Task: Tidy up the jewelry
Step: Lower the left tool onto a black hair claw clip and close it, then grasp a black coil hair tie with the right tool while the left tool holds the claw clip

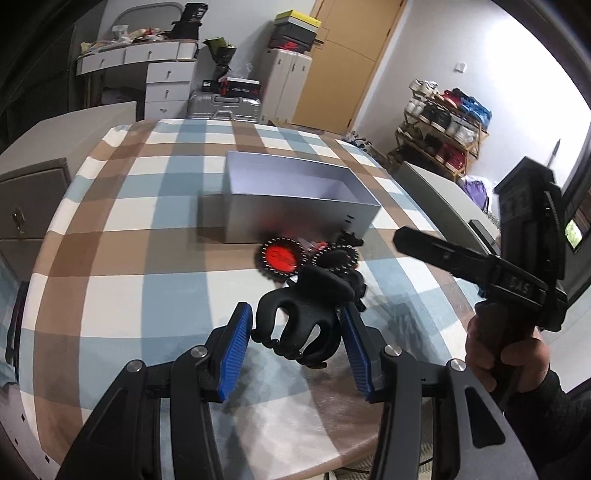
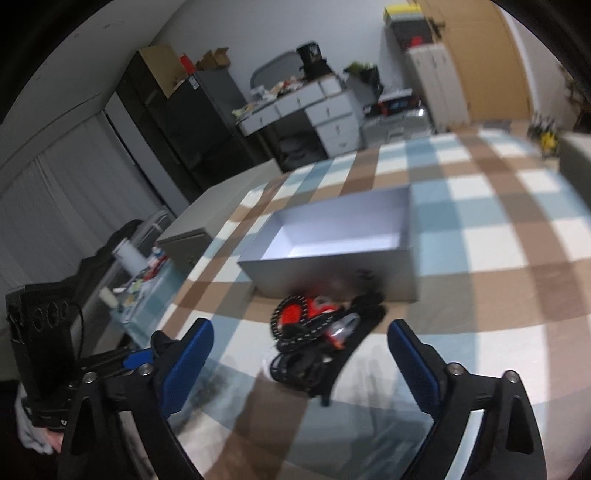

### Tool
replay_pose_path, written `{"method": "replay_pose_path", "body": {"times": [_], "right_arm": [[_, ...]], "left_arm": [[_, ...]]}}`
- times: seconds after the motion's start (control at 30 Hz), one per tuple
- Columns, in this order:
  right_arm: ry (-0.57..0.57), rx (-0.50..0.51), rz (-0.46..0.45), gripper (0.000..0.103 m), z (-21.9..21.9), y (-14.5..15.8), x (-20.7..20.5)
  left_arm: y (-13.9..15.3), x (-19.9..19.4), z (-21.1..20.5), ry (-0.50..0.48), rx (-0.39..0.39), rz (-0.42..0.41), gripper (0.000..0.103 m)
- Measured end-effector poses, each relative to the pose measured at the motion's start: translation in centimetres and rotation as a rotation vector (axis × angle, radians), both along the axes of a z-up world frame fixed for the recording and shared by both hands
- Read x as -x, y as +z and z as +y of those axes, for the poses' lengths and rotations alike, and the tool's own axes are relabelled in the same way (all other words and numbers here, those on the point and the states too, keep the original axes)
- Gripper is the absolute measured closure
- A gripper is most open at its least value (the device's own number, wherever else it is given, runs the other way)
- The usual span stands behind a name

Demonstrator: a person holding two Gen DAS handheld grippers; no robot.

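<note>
left gripper (image 1: 297,341) clamped on black claw hair clip (image 1: 303,317), lifted off checked tablecloth (image 1: 147,240), likely bound for open grey box (image 1: 295,206) just behind. remaining pile of accessories (image 2: 314,332) sits close against box front, handy for short transfers. right gripper (image 2: 301,363) fingers wide apart, empty, aimed at pile, probably lining up next pick.

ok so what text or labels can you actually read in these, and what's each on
"SAS", or near it: pale letters on the right gripper body, seen from the left wrist view, not sharp.
Silver box: small dark marks near one corner, too small to read.
Boxes on the suitcase: print too blurred to read.
Stacked shoe boxes: a red mark, no legible words.
</note>
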State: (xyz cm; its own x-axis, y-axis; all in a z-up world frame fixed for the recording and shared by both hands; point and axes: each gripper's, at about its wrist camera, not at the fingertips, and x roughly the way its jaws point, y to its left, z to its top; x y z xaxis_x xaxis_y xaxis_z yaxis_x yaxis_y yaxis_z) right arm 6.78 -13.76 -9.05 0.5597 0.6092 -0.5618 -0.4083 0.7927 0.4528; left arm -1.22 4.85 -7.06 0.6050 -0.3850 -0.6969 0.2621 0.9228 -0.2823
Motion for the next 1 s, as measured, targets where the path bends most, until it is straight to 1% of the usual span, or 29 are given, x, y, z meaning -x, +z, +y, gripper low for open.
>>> {"method": "replay_pose_path", "body": {"times": [0.17,0.23,0.27,0.33,0.4,0.43,0.5,0.6,0.67,0.73,0.87,1.0], "right_arm": [[0.020,-0.063,0.108,0.028,0.5,-1.5,-1.4],[0.012,-0.077,0.131,0.036,0.4,-1.6,-1.7],[0.003,-0.081,0.145,0.038,0.2,-1.7,-1.8],[0.002,-0.083,0.158,0.049,0.2,-1.8,-2.0],[0.005,-0.076,0.171,0.056,0.4,-1.9,-2.1],[0.006,-0.069,0.176,0.059,0.5,-2.0,-2.2],[0.008,-0.058,0.185,0.063,0.5,-2.2,-2.3],[0.011,-0.049,0.196,0.073,0.7,-2.3,-2.4],[0.019,-0.041,0.200,0.078,0.9,-2.3,-2.4],[0.021,-0.036,0.201,0.088,1.0,-2.4,-2.6],[0.028,-0.046,0.207,0.092,1.1,-2.5,-2.7],[0.033,-0.036,0.175,0.094,1.3,-2.1,-2.4]], "left_arm": [[-0.5,-0.7,0.9,0.010,0.011,0.009,0.060],[-0.6,-1.0,1.3,0.009,0.024,0.015,0.060],[-0.7,-1.1,1.4,0.010,0.027,0.017,0.060],[-0.8,-1.3,1.5,0.009,0.028,0.017,0.060],[-1.0,-1.6,1.6,0.006,0.034,0.022,0.060],[-0.9,-1.6,1.7,0.006,0.037,0.024,0.060],[-1.1,-1.8,1.8,0.001,0.041,0.030,0.060],[-1.1,-2.2,1.8,-0.008,0.042,0.032,0.060],[-1.2,-2.4,1.8,-0.011,0.043,0.036,0.060],[-1.2,-2.6,1.9,-0.013,0.050,0.041,0.060],[-1.1,-2.6,2.0,-0.014,0.052,0.042,0.060],[-1.0,-2.6,2.0,-0.011,0.053,0.044,0.060]]}}
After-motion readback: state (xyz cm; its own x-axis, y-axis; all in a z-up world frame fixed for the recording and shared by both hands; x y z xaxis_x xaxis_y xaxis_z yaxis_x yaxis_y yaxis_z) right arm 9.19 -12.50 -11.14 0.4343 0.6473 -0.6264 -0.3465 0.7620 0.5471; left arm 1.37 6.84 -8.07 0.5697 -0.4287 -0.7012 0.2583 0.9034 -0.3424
